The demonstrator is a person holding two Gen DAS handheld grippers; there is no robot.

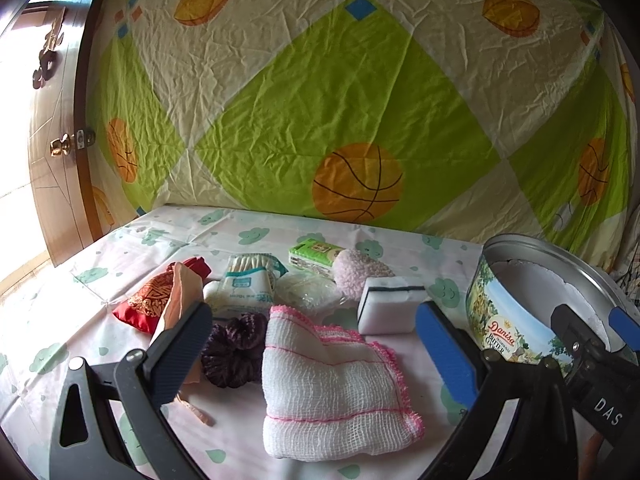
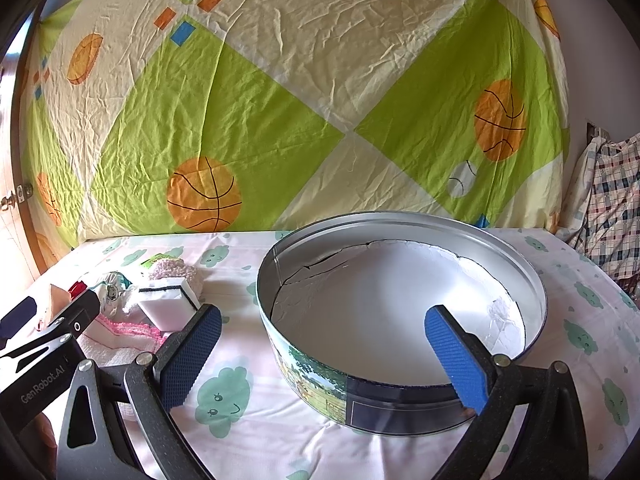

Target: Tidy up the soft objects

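Your left gripper [image 1: 312, 348] hangs wide open, empty, over the folded white gauze cloth with pink edging [image 1: 332, 384], just left of the round metal biscuit tin [image 1: 516, 316]. It's light and floppy: pinch a folded edge. Your right gripper [image 2: 320, 356] gapes empty at the tin's rim.

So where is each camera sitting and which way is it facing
Left wrist: rides the open left gripper, facing a white pink-edged gauze cloth among soft items; the right gripper shows at the right edge.
Right wrist: rides the open right gripper, facing an empty round metal cookie tin; the left gripper shows at left.
Shared: tin, white sponge block.
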